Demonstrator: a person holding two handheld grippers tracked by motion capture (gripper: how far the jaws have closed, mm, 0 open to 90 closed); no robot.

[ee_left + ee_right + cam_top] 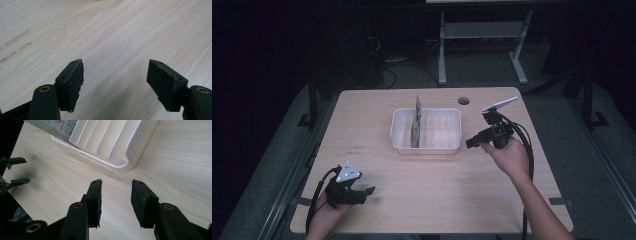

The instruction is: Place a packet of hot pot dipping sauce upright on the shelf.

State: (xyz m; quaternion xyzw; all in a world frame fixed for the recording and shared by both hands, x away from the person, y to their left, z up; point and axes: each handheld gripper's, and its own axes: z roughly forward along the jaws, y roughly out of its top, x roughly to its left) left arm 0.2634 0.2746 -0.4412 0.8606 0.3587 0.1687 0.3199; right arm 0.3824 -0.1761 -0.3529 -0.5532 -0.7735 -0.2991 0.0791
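A white slotted tray (426, 149) sits in the middle of the wooden table (437, 200). A thin flat packet (416, 120) stands upright in one of its left slots. In the right gripper view the tray's corner (130, 157) lies just ahead, with the packet's printed label (57, 126) at the top left. My right gripper (469, 143) hovers by the tray's right front corner, and its jaws (116, 182) stand open with nothing between them. My left gripper (368, 194) rests near the table's front left edge, open (115, 75) over bare wood. It also appears far off (18, 170) in the right gripper view.
A round cable hole (463, 100) is in the table's far right part. Faint scuff marks (15, 40) cross the wood near the left gripper. Behind the table, a white desk frame (442, 50) stands on the dark floor among cables.
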